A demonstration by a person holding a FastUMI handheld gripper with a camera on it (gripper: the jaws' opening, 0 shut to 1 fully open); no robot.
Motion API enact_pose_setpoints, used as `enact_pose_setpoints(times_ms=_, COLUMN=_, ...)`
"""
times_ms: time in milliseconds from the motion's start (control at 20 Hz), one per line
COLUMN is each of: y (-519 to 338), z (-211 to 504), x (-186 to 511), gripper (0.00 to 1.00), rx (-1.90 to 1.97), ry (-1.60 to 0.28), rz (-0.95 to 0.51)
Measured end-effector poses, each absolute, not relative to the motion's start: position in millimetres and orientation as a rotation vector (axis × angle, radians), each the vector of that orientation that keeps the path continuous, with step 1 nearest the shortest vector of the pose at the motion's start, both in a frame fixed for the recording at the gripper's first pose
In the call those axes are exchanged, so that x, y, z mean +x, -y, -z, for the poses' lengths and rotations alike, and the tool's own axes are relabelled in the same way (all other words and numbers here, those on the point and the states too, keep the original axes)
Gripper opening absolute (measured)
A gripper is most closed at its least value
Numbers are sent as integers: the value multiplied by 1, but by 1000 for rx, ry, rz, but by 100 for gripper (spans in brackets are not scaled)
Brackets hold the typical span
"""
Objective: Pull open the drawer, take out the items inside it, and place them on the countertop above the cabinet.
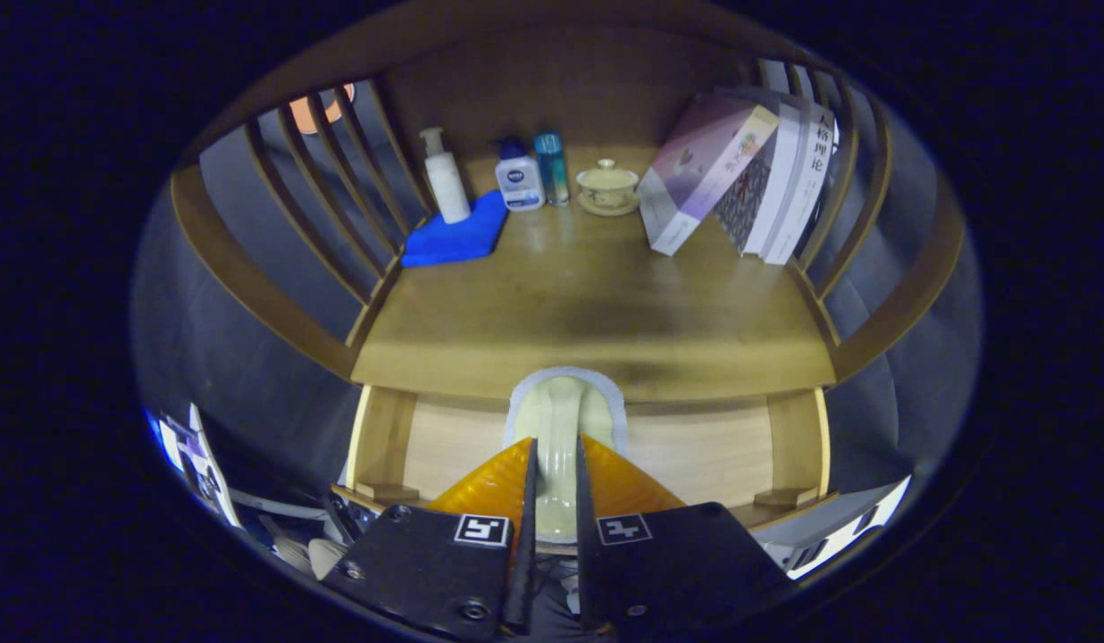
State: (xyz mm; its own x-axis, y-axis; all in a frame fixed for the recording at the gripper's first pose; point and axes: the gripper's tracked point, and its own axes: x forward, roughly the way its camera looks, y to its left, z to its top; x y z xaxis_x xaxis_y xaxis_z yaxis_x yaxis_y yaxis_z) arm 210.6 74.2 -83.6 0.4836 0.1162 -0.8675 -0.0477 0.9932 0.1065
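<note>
Gripper view looks along the two fingers of the gripper [556, 451], and the jaws are squeezed onto a pale cream thing [563, 424] that stands up between them. Both fingers [498, 478] press on its narrow middle part, one on each side. The cream thing is smooth and shiny, with a wider rounded top and a thin white rim around it, and what kind of thing it is cannot be told. It is held over the open drawer [695, 451], whose light wood bottom and two side walls show just past the fingers. The top of the cream thing reaches up in front of the edge of the wooden surface [597, 313] above the drawer. That surface has curved wooden bars on both sides. Far back on the left lies a blue cloth [454, 237], and a white pump bottle [447, 179] stands at its back corner. Just beside it is a small white bottle with a blue cap [519, 179], and next to that a thin blue-green bottle [552, 167]. Near them sits a little cream cup with a lid [607, 185] on a small plate. Far back on the right, a few books [748, 174] lean against the bars.
</note>
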Motion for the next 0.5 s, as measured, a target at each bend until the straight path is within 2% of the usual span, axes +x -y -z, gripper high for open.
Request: enact_pose_setpoints(times_ms=500, y=-63, z=93, x=289, gripper=23, rx=117, ry=-1074, rz=-42)
